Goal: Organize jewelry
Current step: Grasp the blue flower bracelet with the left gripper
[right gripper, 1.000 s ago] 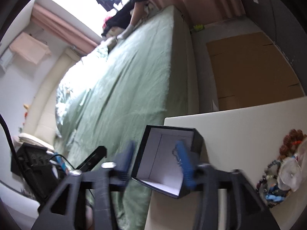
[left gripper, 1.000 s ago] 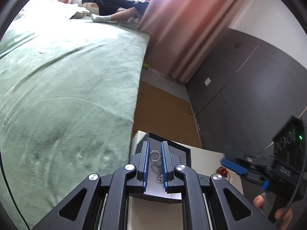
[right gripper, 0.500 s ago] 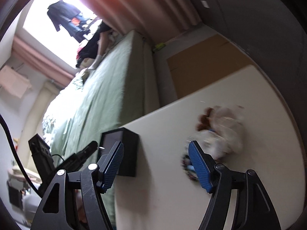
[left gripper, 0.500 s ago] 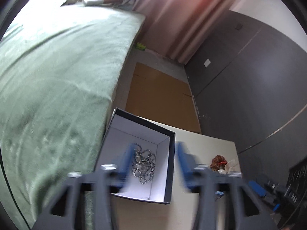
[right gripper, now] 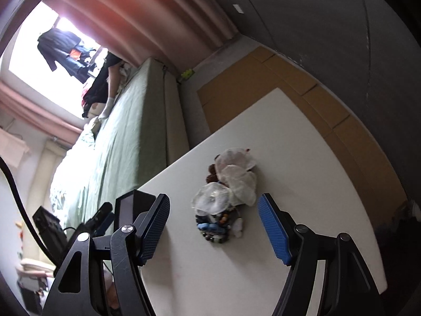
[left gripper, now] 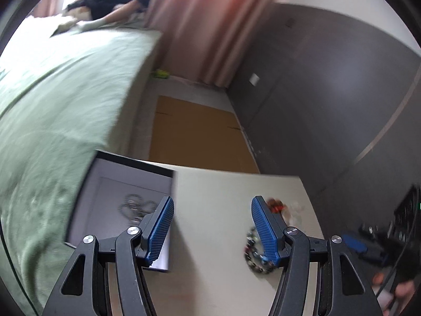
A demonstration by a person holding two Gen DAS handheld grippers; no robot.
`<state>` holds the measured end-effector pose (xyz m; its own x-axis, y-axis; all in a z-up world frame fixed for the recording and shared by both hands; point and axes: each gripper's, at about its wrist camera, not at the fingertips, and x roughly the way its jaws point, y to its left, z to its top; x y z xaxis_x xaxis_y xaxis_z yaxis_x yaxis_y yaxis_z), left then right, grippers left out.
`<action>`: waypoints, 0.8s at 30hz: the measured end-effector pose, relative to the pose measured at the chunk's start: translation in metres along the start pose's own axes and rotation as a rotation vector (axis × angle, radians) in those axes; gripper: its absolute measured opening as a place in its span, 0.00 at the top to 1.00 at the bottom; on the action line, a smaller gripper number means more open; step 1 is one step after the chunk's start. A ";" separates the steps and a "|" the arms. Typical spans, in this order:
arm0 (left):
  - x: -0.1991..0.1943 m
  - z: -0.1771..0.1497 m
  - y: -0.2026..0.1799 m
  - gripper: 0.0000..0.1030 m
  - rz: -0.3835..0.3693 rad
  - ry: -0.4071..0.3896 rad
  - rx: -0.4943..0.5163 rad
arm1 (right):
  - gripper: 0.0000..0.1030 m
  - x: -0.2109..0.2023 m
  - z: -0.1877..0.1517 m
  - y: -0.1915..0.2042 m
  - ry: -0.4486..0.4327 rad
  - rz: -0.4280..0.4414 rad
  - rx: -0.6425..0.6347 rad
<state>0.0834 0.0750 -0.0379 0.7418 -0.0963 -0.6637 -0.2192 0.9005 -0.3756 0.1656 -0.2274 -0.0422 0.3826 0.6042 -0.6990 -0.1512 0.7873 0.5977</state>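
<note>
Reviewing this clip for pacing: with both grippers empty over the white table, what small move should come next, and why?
Probably ease the right gripper forward and down onto the heap of beaded bracelets and sheer white pouches. Its jaws stand open with nothing between them and the heap lies straight ahead, while a silver ball chain already lies in the open black box with white lining. The left gripper, also open, faces bare white table.

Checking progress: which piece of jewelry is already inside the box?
The silver chain. It alone lies in the black box; the bead bracelets and other pieces sit piled on the table.
</note>
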 end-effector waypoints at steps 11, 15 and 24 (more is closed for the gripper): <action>0.037 -0.034 -0.063 0.47 -0.059 0.104 0.167 | 0.32 -0.001 0.001 -0.040 0.025 -0.019 0.110; 0.052 -0.051 -0.079 0.47 -0.057 0.153 0.228 | 0.32 -0.006 0.005 -0.047 0.022 -0.028 0.111; 0.084 -0.078 -0.098 0.47 -0.035 0.236 0.293 | 0.32 -0.009 0.009 -0.062 0.031 -0.026 0.136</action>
<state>0.1183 -0.0546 -0.1072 0.5717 -0.1939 -0.7972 0.0198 0.9747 -0.2228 0.1801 -0.2828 -0.0697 0.3566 0.5889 -0.7253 -0.0157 0.7800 0.6256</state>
